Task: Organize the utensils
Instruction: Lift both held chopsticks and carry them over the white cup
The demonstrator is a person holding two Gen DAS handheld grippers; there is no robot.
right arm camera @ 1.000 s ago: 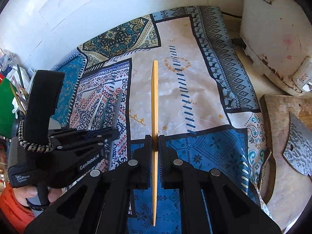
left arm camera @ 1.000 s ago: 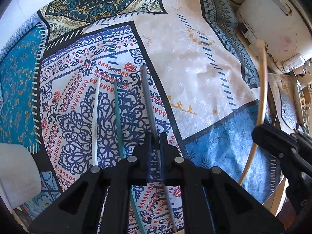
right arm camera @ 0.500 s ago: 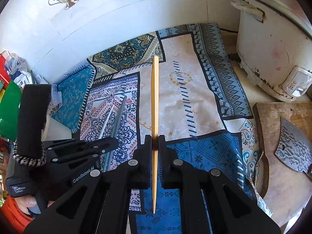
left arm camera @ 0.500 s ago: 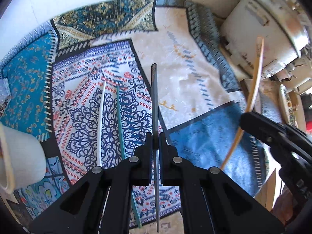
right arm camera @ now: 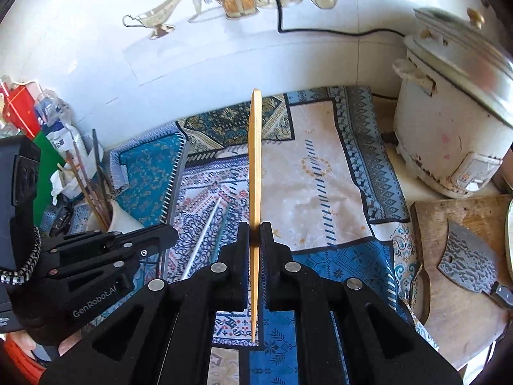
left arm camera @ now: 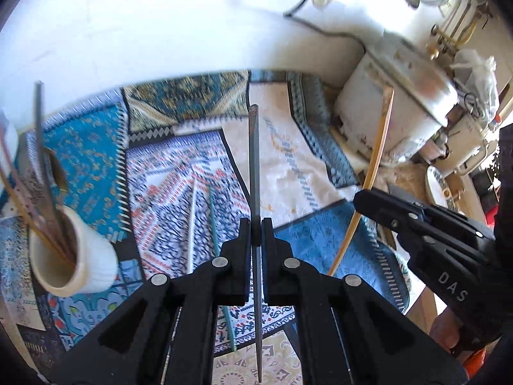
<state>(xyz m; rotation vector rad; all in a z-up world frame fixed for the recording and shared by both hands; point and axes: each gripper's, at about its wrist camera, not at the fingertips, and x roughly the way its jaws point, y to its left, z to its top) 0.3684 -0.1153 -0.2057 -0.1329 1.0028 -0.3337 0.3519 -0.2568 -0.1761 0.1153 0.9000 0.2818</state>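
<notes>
four loose chopsticks show: one grey metal chopstick (left arm camera: 254, 173), one yellow wooden chopstick (right arm camera: 255, 173), one white plastic chopstick (left arm camera: 192, 224) and one teal plastic chopstick (left arm camera: 214, 221); one cream ceramic holder cup (left arm camera: 86, 256).

Open patterned cloth (right arm camera: 320, 192) between utensil cup (left arm camera: 80, 256) leftward and rice cooker (right arm camera: 449, 128) rightward.
</notes>
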